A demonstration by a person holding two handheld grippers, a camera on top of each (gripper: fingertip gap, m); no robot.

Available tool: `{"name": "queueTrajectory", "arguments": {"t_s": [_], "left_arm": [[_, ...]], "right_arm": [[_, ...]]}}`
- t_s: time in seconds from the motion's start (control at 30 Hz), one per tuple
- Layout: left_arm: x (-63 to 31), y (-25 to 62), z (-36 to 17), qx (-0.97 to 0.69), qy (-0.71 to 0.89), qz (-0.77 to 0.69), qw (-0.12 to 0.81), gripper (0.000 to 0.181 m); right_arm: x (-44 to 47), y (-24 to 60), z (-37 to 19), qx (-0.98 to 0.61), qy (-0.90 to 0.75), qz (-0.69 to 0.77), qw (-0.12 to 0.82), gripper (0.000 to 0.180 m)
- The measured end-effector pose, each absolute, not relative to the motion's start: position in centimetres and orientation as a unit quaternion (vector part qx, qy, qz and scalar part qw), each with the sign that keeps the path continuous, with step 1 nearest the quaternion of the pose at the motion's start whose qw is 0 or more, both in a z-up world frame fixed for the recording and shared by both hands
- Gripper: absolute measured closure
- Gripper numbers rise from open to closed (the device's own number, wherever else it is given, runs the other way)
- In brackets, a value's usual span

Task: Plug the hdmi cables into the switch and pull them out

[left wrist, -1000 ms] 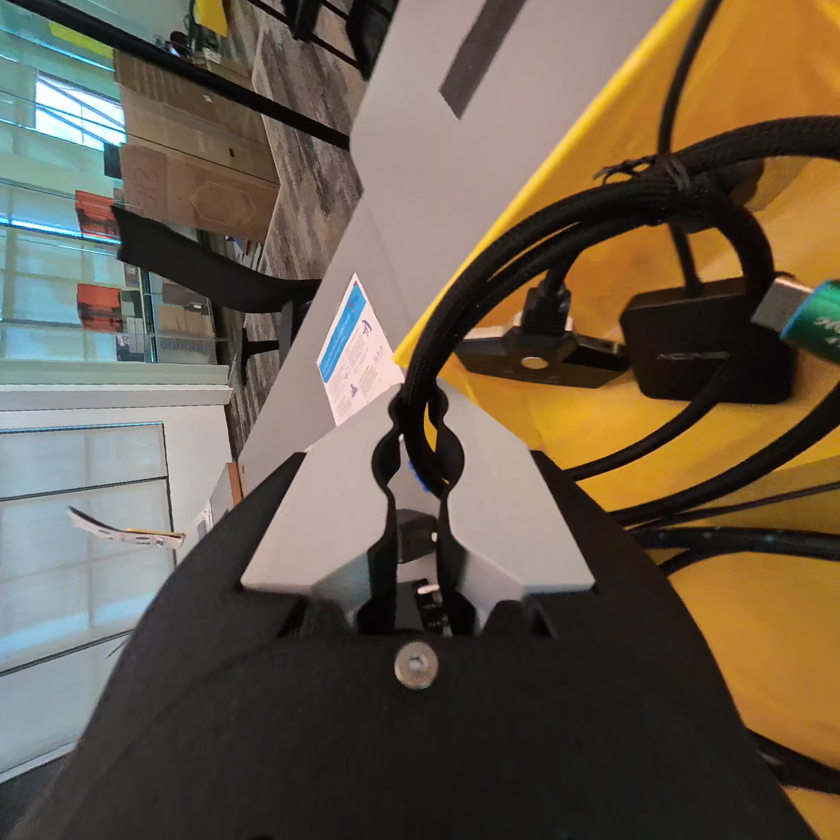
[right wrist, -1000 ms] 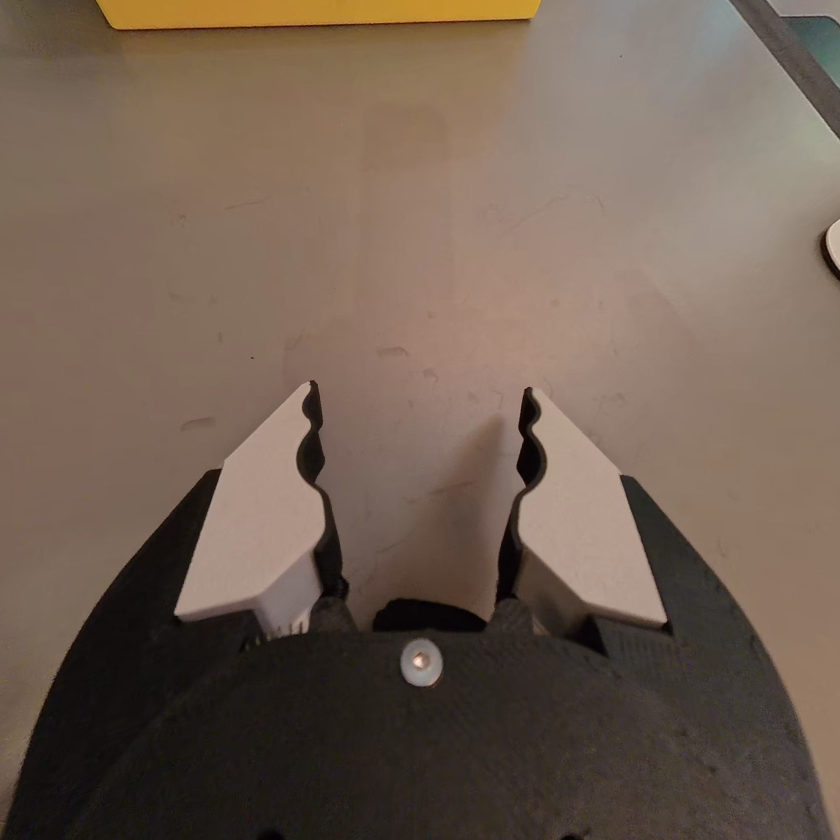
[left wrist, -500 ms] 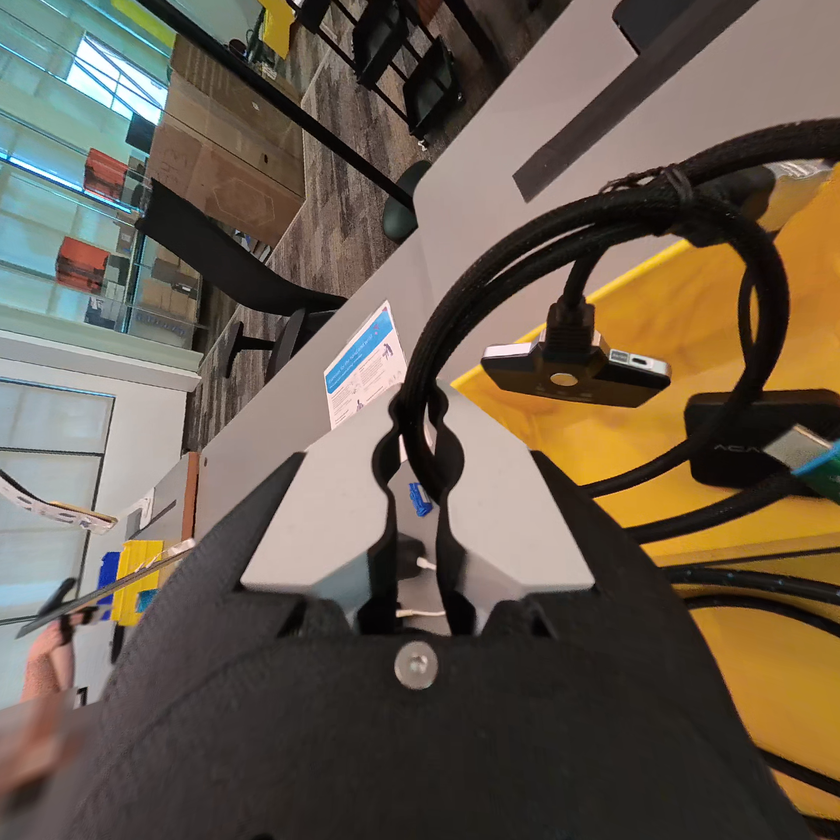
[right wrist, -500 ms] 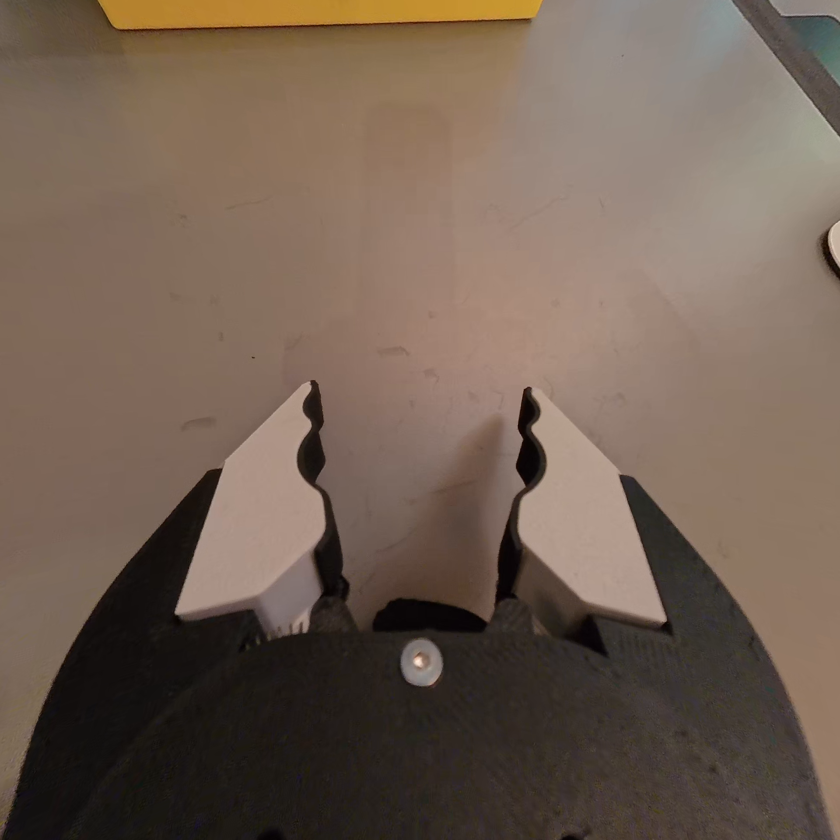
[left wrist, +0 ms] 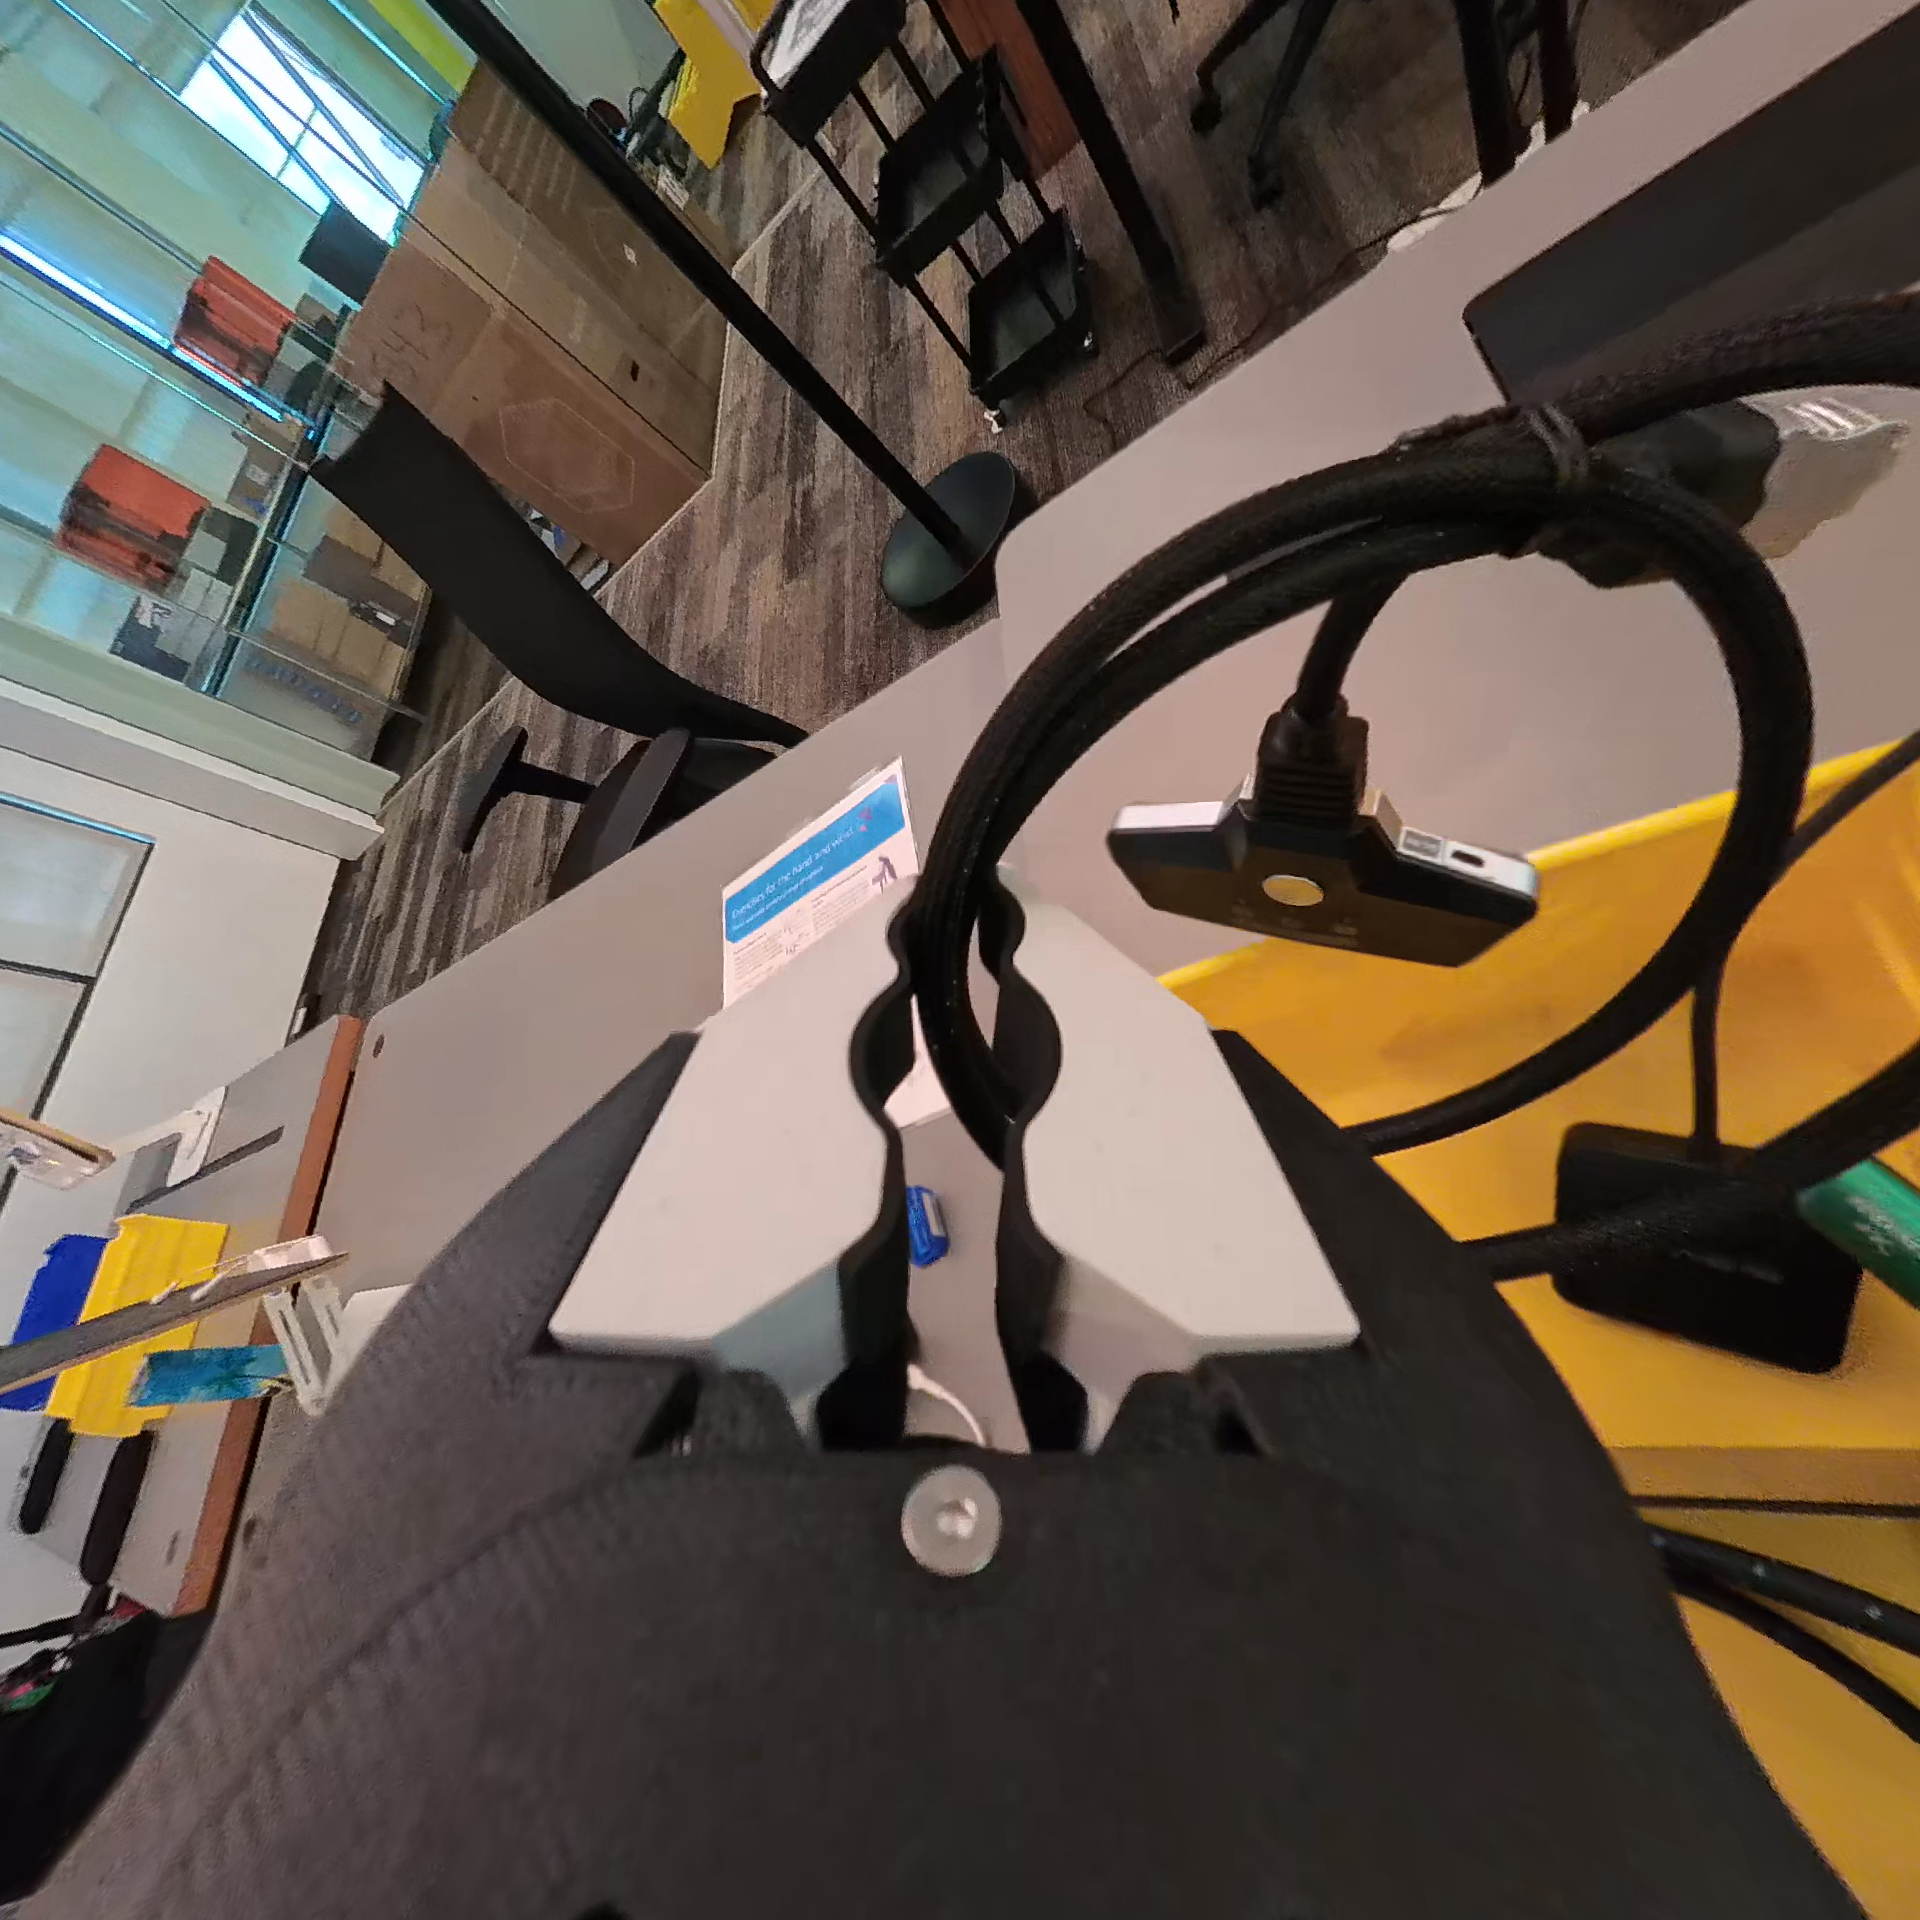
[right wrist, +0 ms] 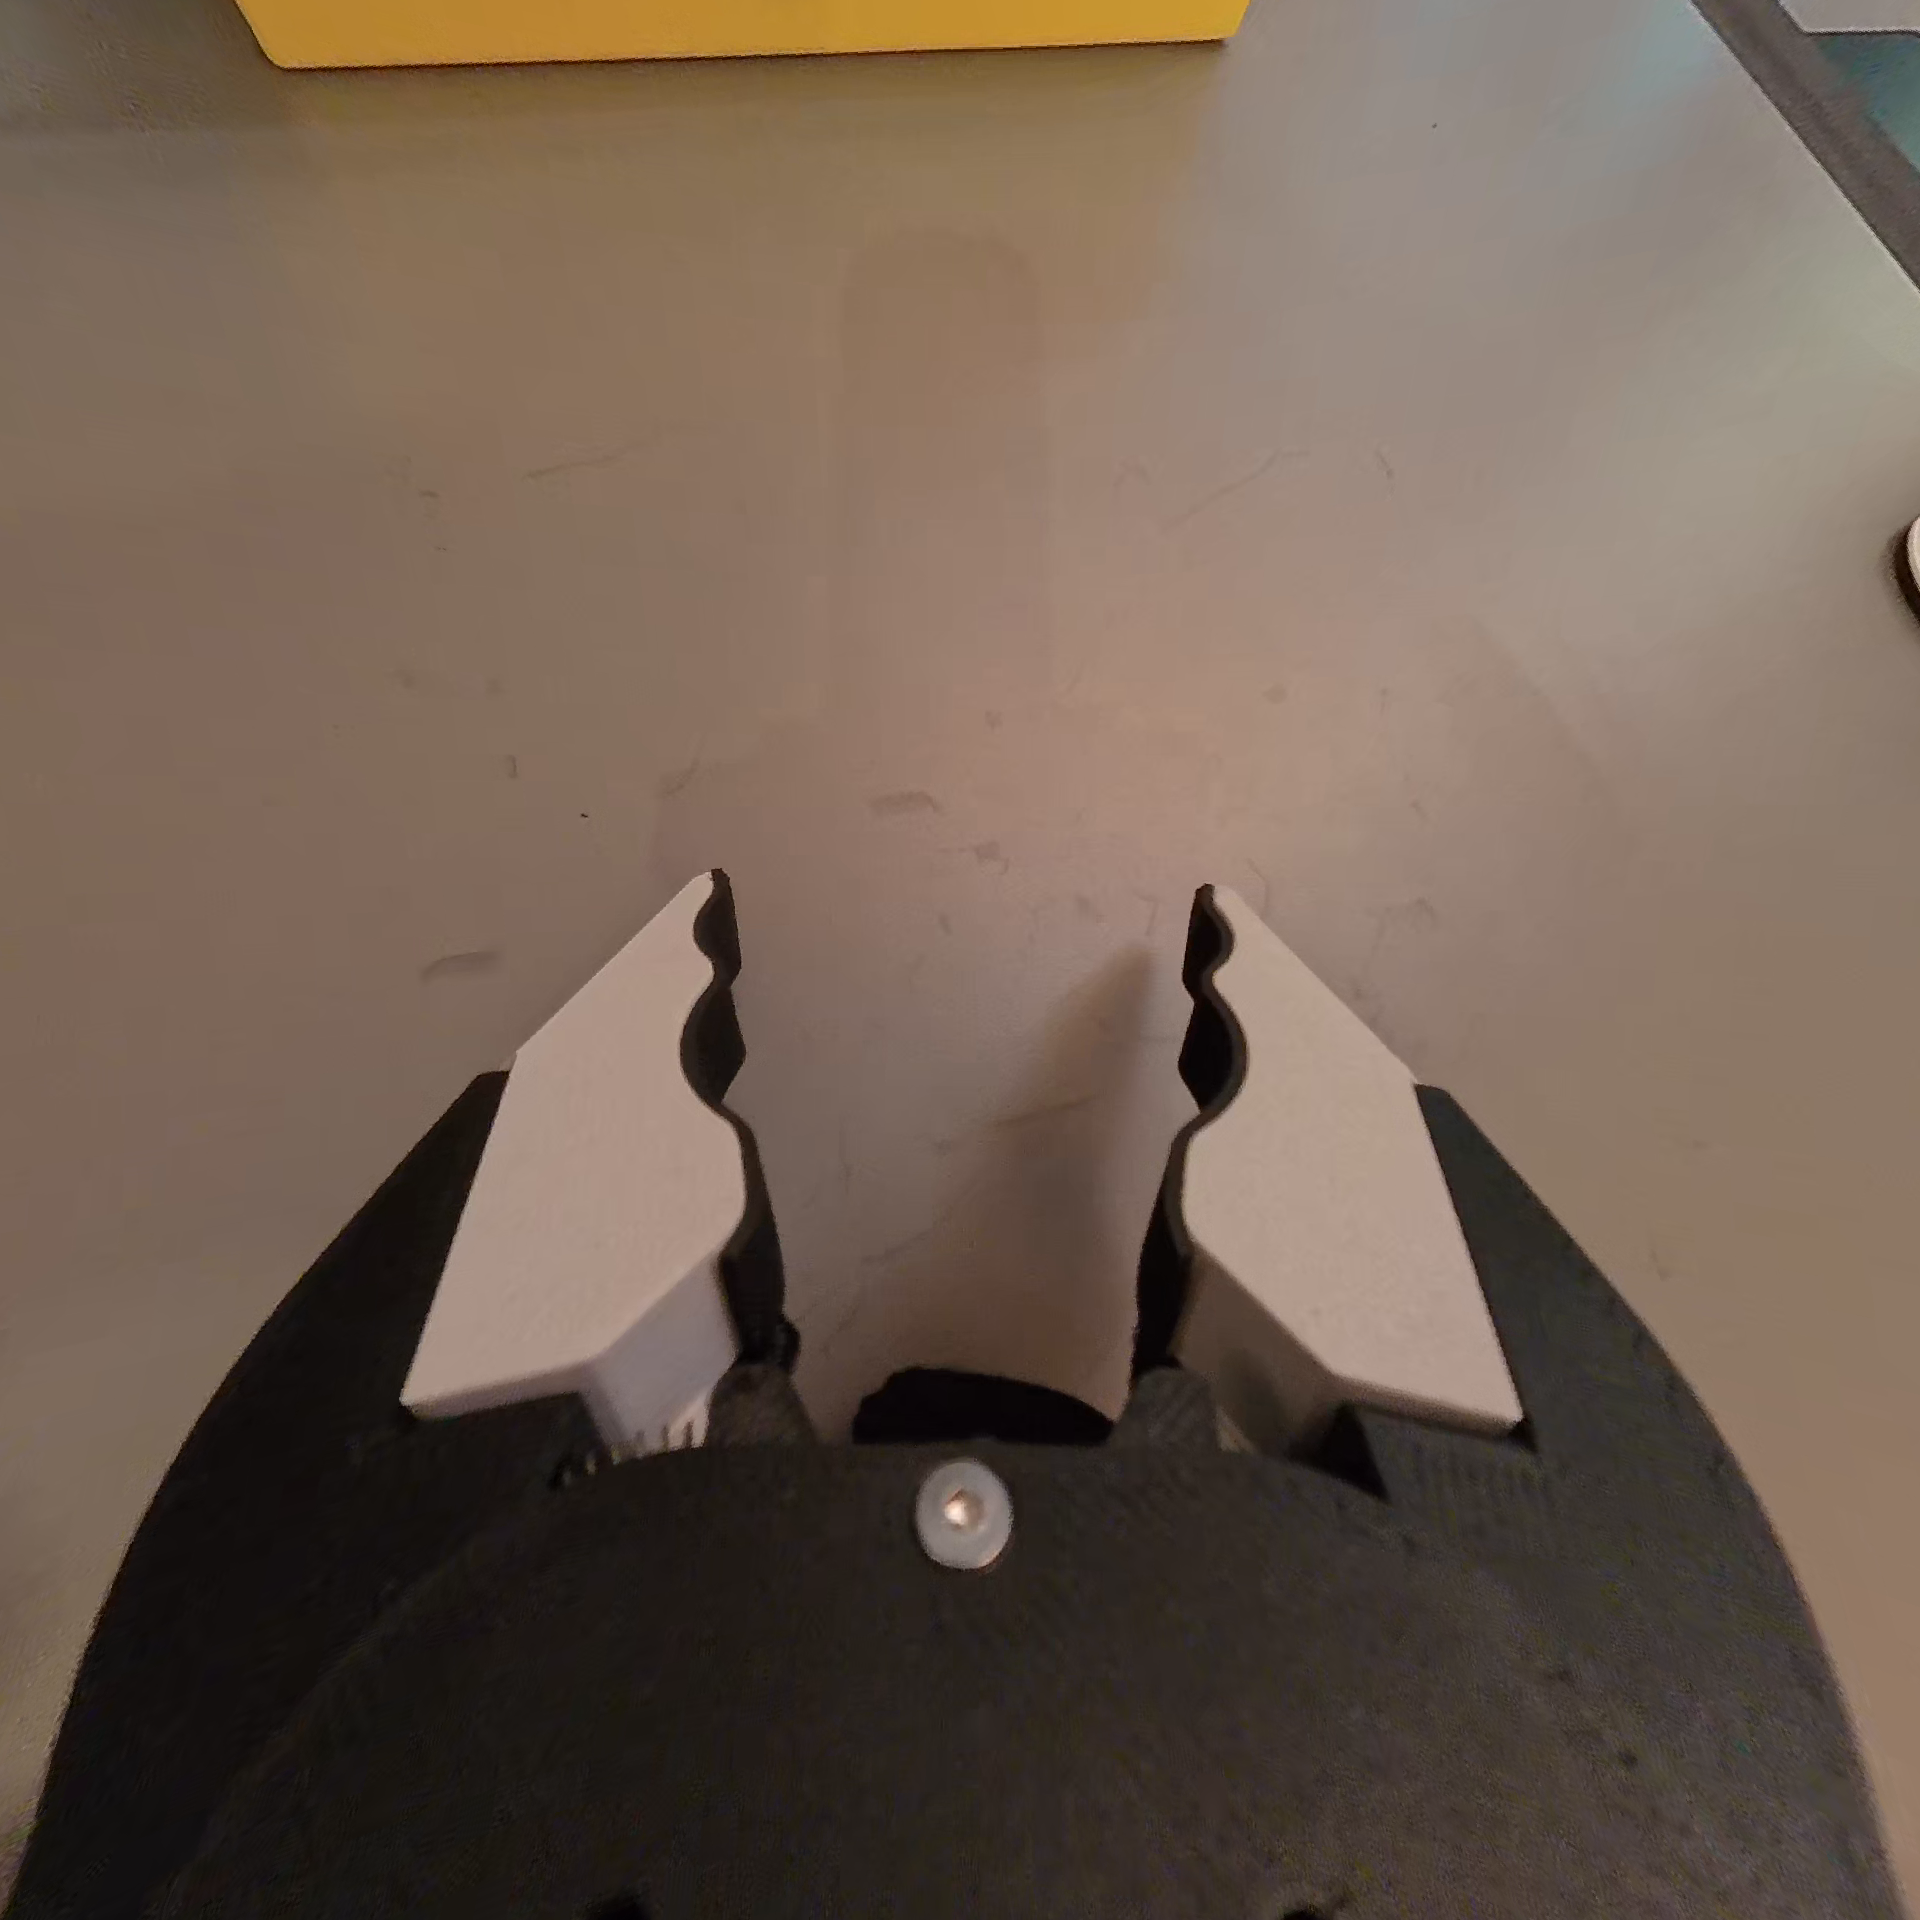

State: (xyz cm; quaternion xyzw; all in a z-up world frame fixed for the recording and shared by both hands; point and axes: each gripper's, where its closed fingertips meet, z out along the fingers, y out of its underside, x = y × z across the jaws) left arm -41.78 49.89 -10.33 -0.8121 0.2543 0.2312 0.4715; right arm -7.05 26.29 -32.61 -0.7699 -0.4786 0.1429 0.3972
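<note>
My left gripper (left wrist: pixel 954 914) is shut on a coil of black braided HDMI cable (left wrist: pixel 1226 582) and holds it in the air. A small black T-shaped switch (left wrist: pixel 1320 883) hangs from a cable inside the loop, above the yellow bin (left wrist: pixel 1621 1049). A silver plug end (left wrist: pixel 1818 468) shows at the coil's top right. A second black box (left wrist: pixel 1704 1257) lies in the bin, with a green-tipped connector (left wrist: pixel 1870 1226) beside it. My right gripper (right wrist: pixel 961 894) is open and empty, low over the grey table (right wrist: pixel 935 520).
More black cables (left wrist: pixel 1787 1590) lie in the yellow bin, whose edge also shows at the top of the right wrist view (right wrist: pixel 727 31). A blue and white printed card (left wrist: pixel 821 873) lies on the table. A round post base (left wrist: pixel 945 530) and office chairs stand on the carpet beyond. The left gripper's tips are roughly 50 cm from the right gripper's.
My left gripper has lifted the cable coil up out of the yellow bin, and the small switch has risen with it. The right gripper has not moved.
</note>
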Motion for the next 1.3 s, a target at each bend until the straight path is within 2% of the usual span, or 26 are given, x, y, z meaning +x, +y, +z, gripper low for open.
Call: {"name": "queueTrajectory", "arguments": {"t_s": [0.03,0.3,0.53,0.8,0.97,1.3], "left_arm": [[-41.6,50.0,-10.1,-0.812,0.253,0.229,0.474,0.175],[-37.5,48.8,-5.1,-0.778,0.266,0.218,0.526,0.174],[-27.9,44.6,-0.6,-0.73,0.33,0.164,0.575,0.174],[-16.4,39.6,-5.4,-0.719,0.42,0.098,0.544,0.174],[-11.6,37.1,-9.6,-0.731,0.467,0.064,0.494,0.174],[-7.3,30.0,-17.5,-0.763,0.559,0.014,0.323,0.176]], "right_arm": [[-7.1,26.3,-32.6,-0.77,-0.479,0.143,0.397,0.095],[-7.1,26.3,-32.6,-0.77,-0.48,0.145,0.395,0.096],[-7.1,26.2,-32.5,-0.768,-0.481,0.147,0.397,0.097],[-3.9,27.6,-30.7,-0.792,-0.39,0.178,0.436,0.095],[-0.7,27.3,-30.4,-0.805,-0.351,0.178,0.444,0.094],[4.5,25.8,-30.3,-0.821,-0.306,0.16,0.455,0.094]]}}
